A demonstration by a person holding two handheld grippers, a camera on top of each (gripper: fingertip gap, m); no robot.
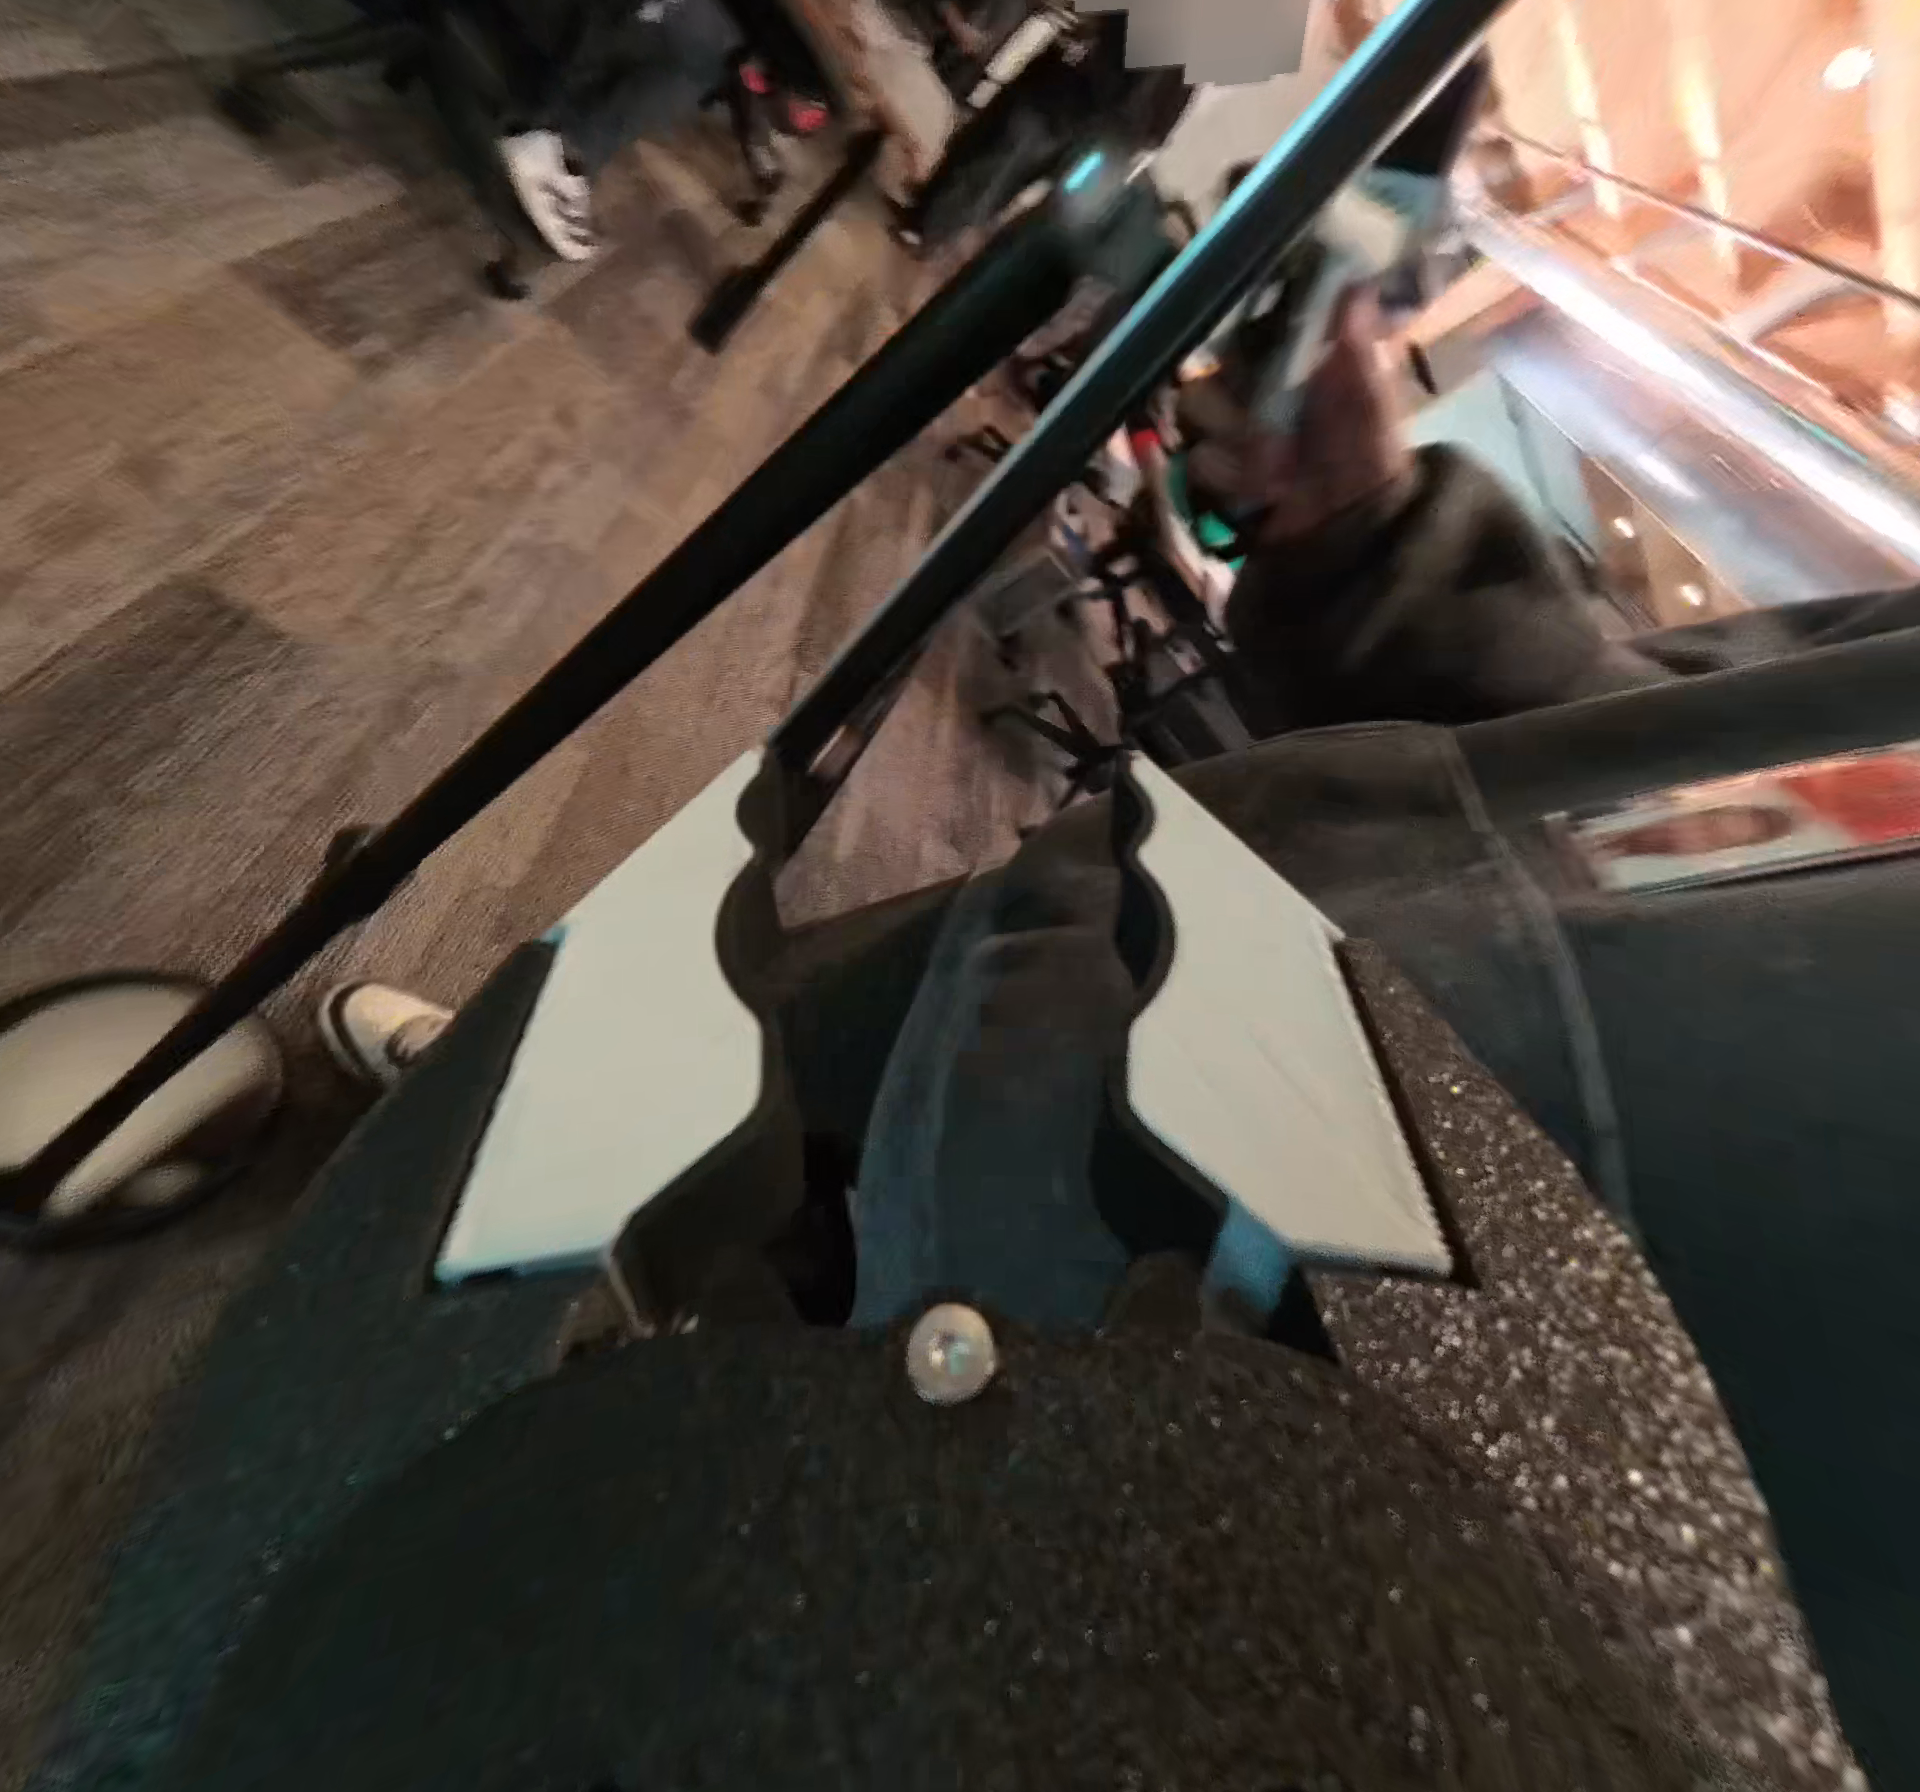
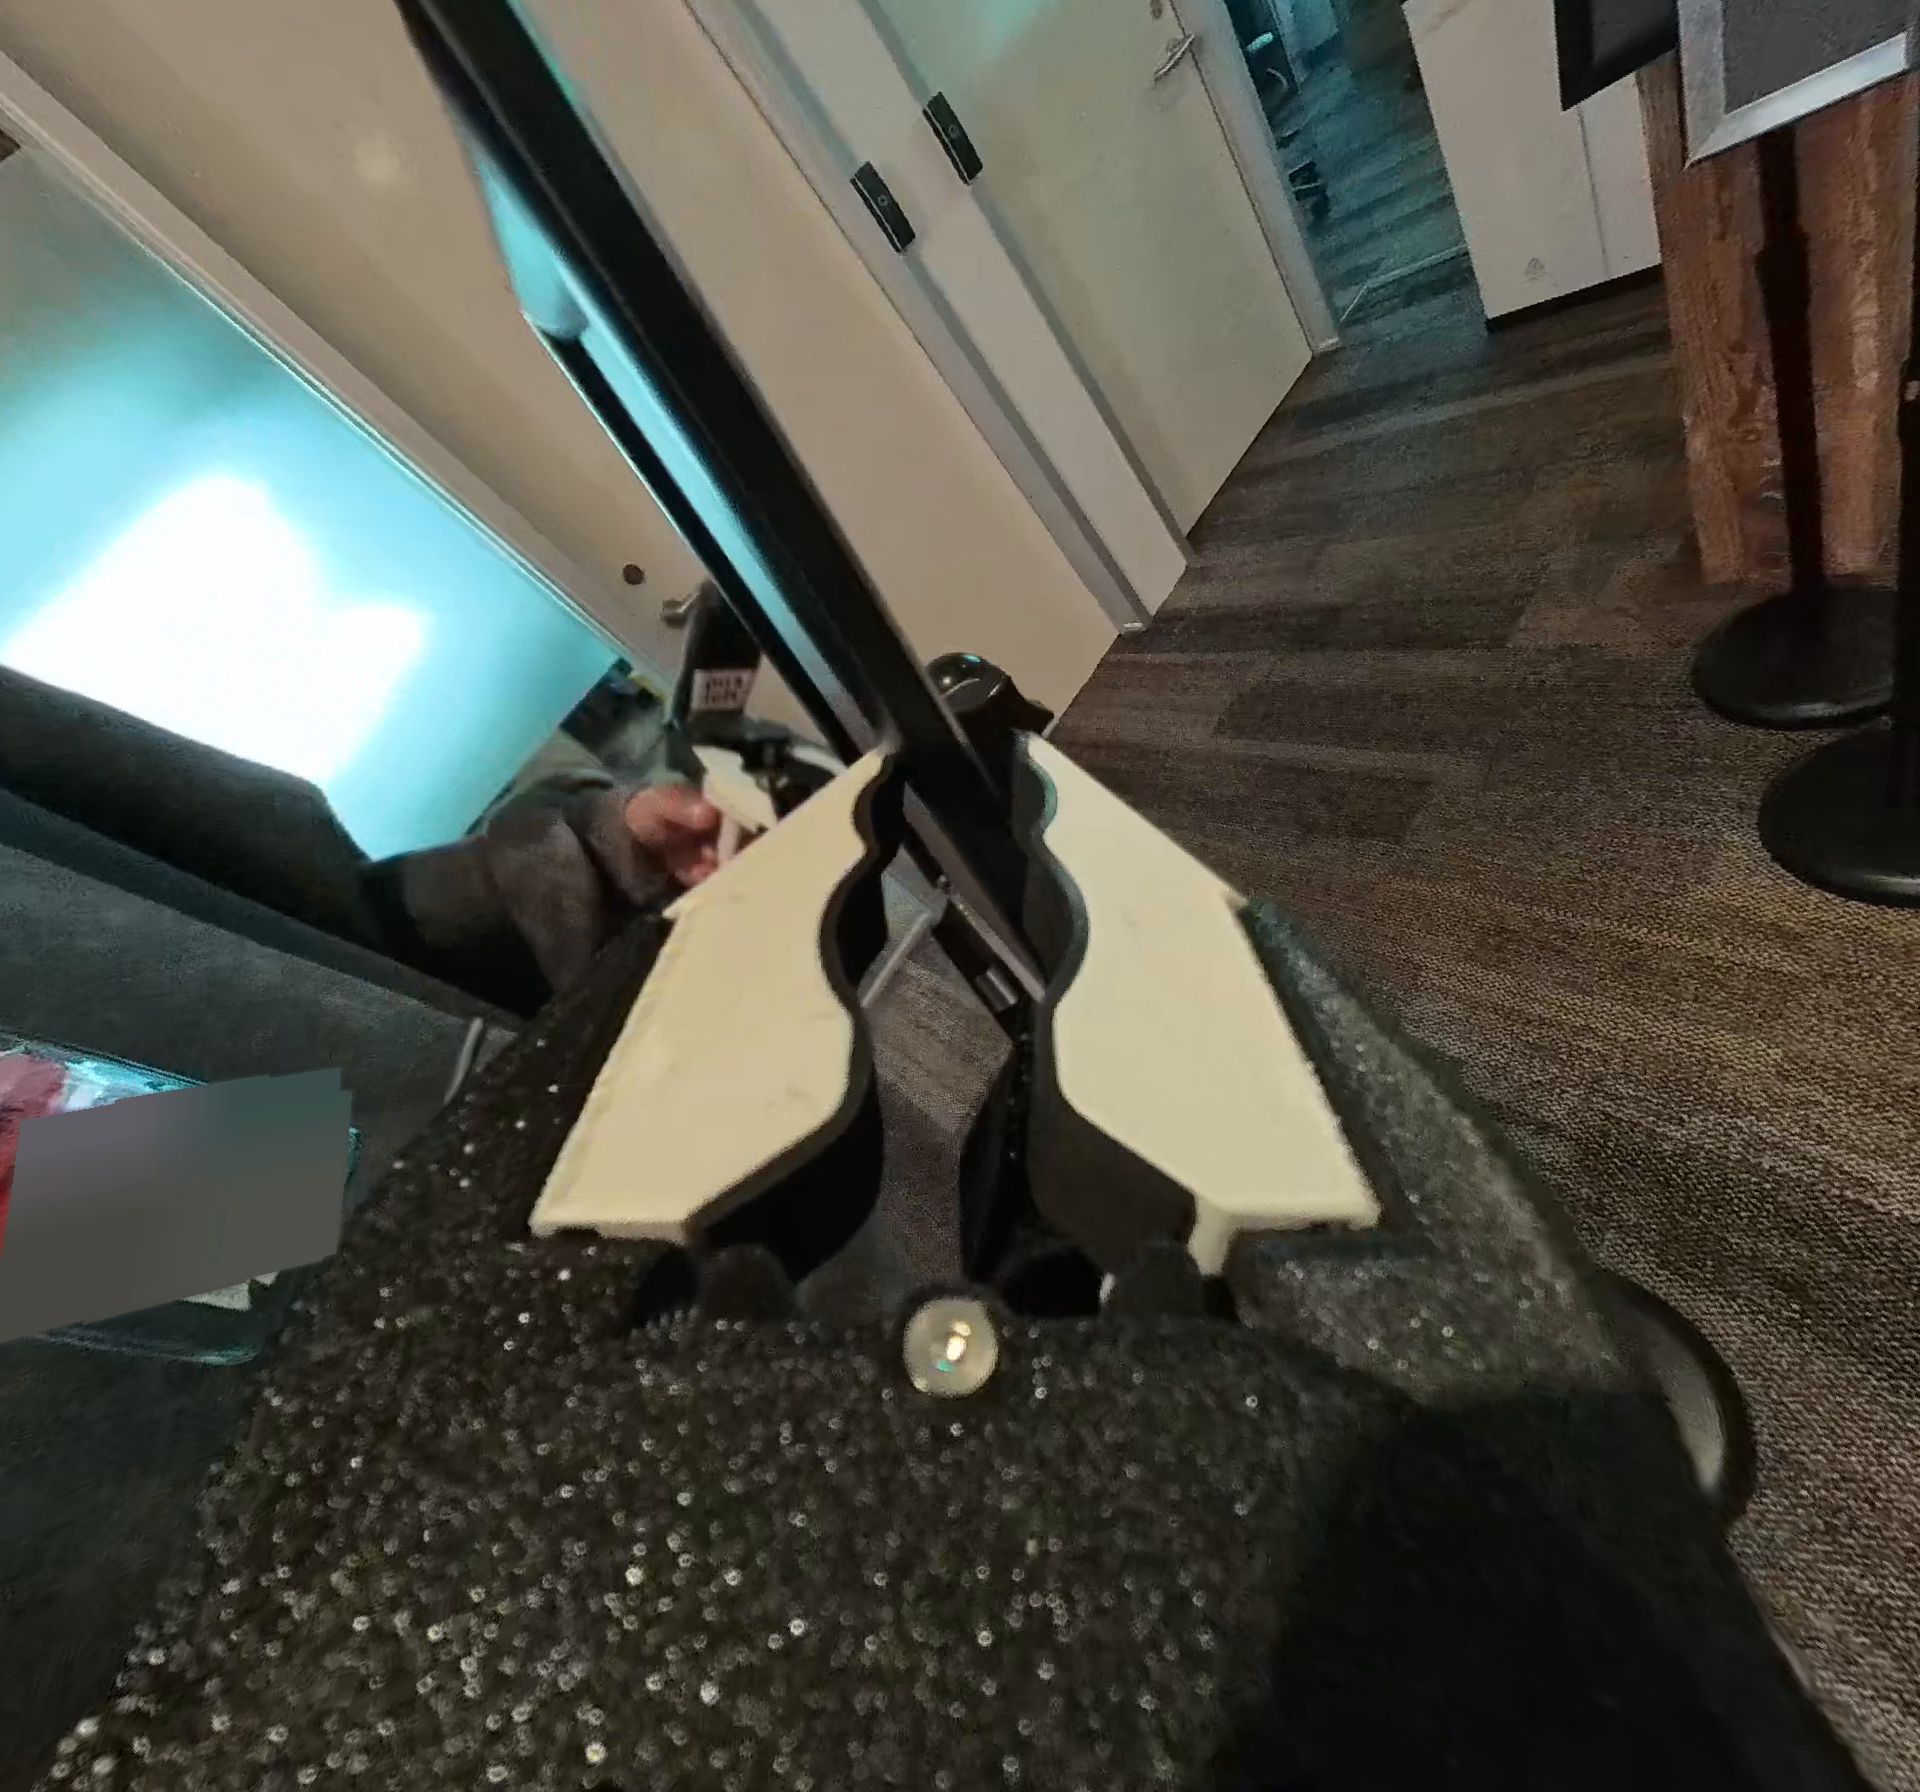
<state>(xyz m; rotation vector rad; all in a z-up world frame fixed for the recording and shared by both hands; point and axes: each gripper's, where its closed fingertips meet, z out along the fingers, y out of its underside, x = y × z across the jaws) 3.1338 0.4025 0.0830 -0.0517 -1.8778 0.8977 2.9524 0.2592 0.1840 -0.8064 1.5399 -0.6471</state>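
A thin black-framed flat panel is seen edge-on and rises up to the left. My right gripper is shut on its lower edge, with the white fingers pressed on both sides. In the left wrist view the panel runs up to the right. Its lower corner rests against the inner side of my left finger. My left gripper is open, and the other finger stands well clear of the panel. A hand with the other gripper shows far along the panel.
A black pole on a round base slants across the carpet beside a pale shoe. Chair legs and a seated person's feet are farther off. Doors, a wooden post and round black stand bases lie ahead.
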